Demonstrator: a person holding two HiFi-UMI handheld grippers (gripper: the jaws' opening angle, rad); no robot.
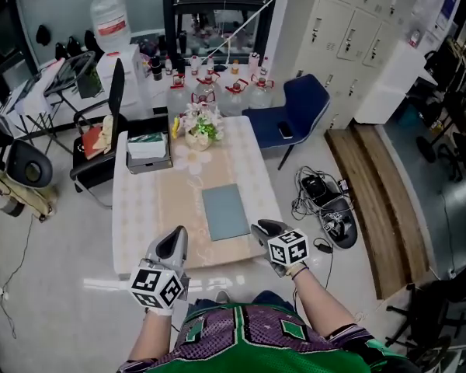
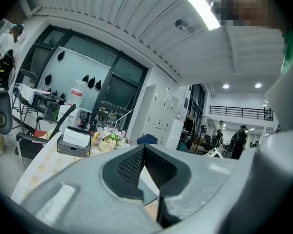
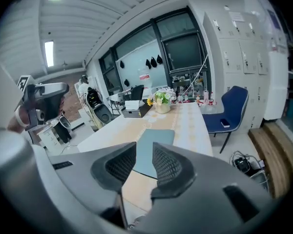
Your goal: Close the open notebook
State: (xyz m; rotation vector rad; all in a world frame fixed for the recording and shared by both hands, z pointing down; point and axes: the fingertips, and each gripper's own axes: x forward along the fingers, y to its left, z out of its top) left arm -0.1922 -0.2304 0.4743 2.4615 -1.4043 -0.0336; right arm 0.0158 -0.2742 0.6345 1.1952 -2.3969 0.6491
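Grey-blue notebook (image 1: 225, 211) lies shut, flat on the table (image 1: 140, 200), beyond the right gripper (image 3: 144, 155), its jaws parted and empty (left gripper (image 2: 144, 150) pressed together, empty).

Head view steeply down over table (image 1: 136, 200), gripper views low along it, all probably sharing notebook (image 1: 225, 211).

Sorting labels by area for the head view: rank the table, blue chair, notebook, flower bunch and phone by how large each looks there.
1. table
2. blue chair
3. notebook and flower bunch: they look about alike, so unranked
4. phone, smallest
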